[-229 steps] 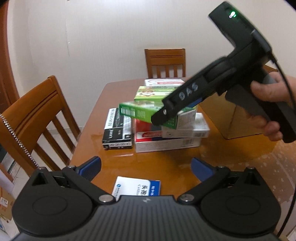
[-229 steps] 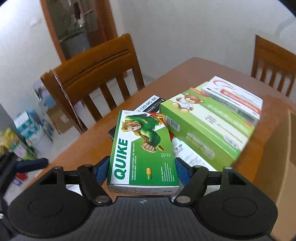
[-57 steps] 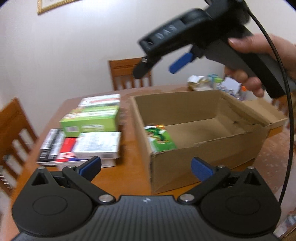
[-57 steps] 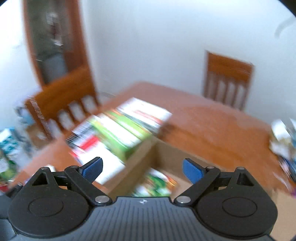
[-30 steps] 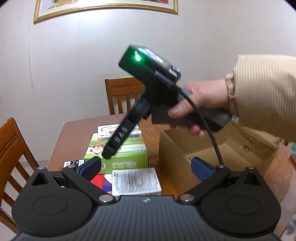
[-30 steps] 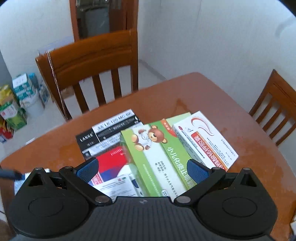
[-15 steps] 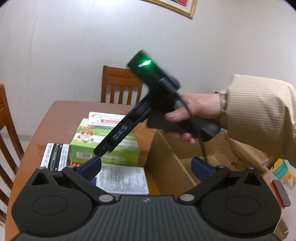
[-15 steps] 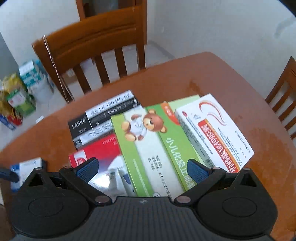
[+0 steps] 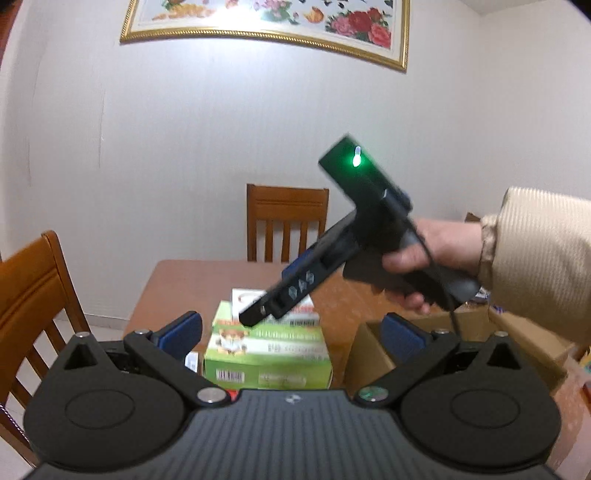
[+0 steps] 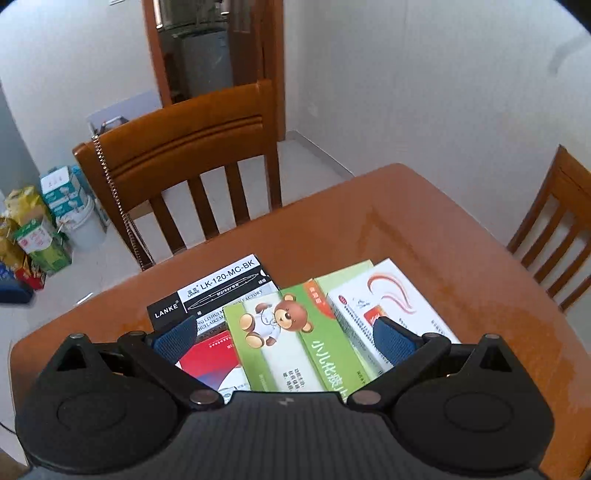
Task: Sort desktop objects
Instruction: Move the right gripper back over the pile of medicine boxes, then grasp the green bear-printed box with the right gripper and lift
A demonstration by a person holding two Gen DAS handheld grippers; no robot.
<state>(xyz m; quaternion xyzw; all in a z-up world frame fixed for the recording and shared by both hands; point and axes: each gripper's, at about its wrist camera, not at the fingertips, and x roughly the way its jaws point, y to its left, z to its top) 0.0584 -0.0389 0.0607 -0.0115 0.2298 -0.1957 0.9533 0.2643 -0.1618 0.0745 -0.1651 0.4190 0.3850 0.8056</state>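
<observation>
Green bear box sits on top of the pile of boxes on my wooden table, near the table's middle. My right gripper hovers over it, blue pads spread wide either side, nothing between them touching that I can tell. White-red box lies just right of the green one, edges touching. Black LANKE marker box is on the far left of the pile, partly under the green box. Red-white box shows at the near left, underneath the green box.

Left wrist view: my left gripper is also spread wide and empty, held back near the table edge, pointing at the same pile. The green box's end face with barcode faces it. My right gripper shows here from the side, black with a green light lit, tilted down at the pile, held in my right hand with a beige ribbed sleeve. Cardboard box stands open on the right of the pile, just beside it.

Wooden chair at the far end of the table, another chair on the left side. Framed flower picture on the far wall. Cartons on the floor, left, well apart from the table.
</observation>
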